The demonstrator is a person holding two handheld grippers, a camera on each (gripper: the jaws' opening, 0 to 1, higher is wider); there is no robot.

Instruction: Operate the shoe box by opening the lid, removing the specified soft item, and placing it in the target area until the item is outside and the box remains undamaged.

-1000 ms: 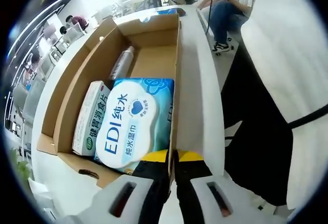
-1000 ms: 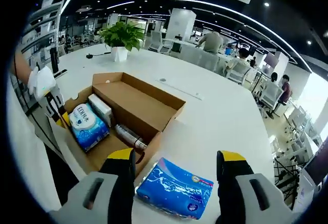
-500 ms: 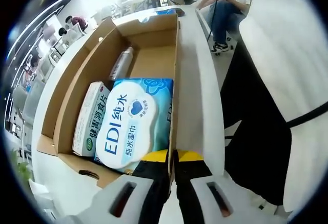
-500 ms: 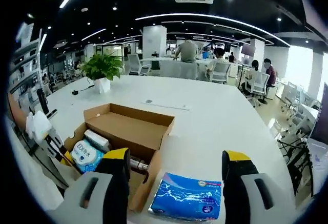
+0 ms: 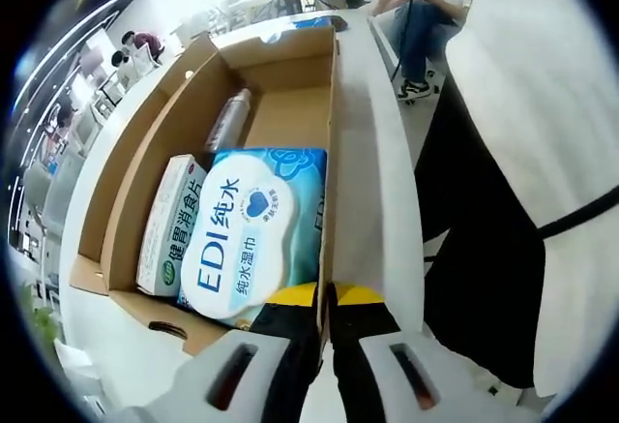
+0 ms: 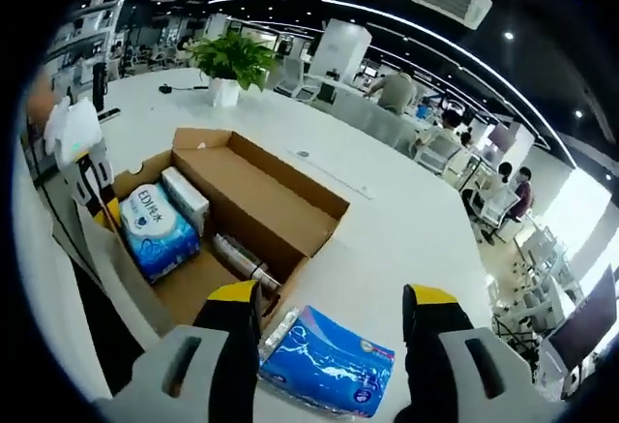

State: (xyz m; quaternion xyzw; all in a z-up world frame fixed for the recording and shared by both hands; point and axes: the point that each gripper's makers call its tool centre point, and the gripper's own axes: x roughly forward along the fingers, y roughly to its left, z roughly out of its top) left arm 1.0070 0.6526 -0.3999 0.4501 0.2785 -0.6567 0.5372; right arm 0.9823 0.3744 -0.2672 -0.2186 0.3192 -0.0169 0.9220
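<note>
We judge the blue tissue pack (image 6: 329,363), low in the frame between our spread-apart right gripper (image 6: 329,299), soft and light (best pinched across its middle), while our left gripper (image 5: 326,297) clamps the shoe box (image 5: 332,133) wall.

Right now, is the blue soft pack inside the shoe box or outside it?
Outside. The blue soft pack lies on the white table beside the open shoe box, between the right gripper's jaws.

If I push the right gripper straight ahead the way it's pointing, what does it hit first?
Most likely the blue tissue pack, lying on the white table between the right gripper's open fingers, just outside the cardboard box. Depth is unclear, so it might pass just above it.
</note>
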